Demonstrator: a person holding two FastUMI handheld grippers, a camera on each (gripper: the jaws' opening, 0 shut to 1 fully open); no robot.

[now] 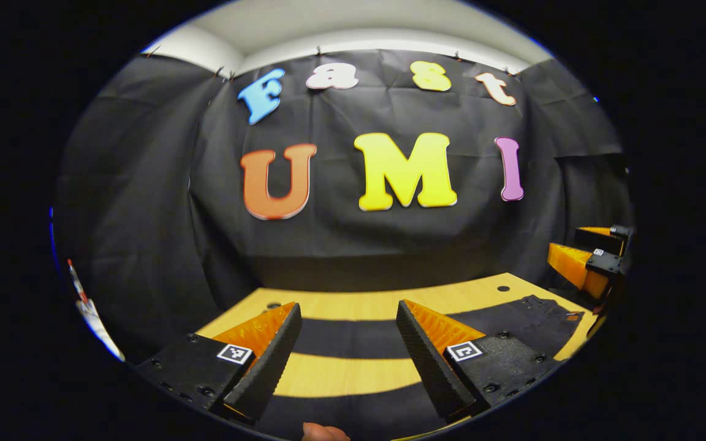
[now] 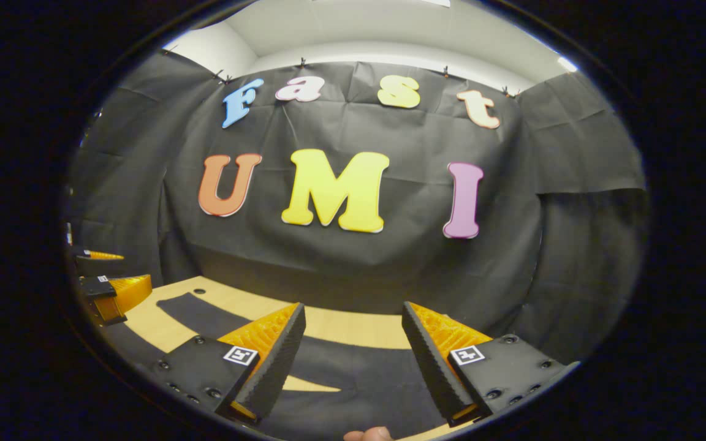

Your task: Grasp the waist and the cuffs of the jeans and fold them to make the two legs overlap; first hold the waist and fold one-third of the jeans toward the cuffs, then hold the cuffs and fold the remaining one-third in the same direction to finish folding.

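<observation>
Lying flat on the table [image 1: 353, 304], the jeans [image 1: 512, 318] are spread with both legs apart, a strip of bare wood showing between them. In the left gripper view the waist end sits toward the right, near my right gripper [image 1: 589, 260], and the two dark legs run leftward across the tabletop under my left gripper [image 1: 348, 334]. That one hangs just above the legs with its fingers [image 1: 429, 355] spread wide, holding nothing. In the right gripper view my right gripper [image 2: 353, 334] is likewise agape over the dark denim [image 2: 353, 367], nothing between its fingers [image 2: 276, 358], and my left gripper [image 2: 111, 294] shows at the left edge above the far end of the legs. A fingertip [image 1: 322, 432] of mine peeks in at the bottom of each view. Behind the table hangs the black cloth wall [image 1: 144, 184], with a pale ceiling [image 1: 359, 24] above it.
</observation>
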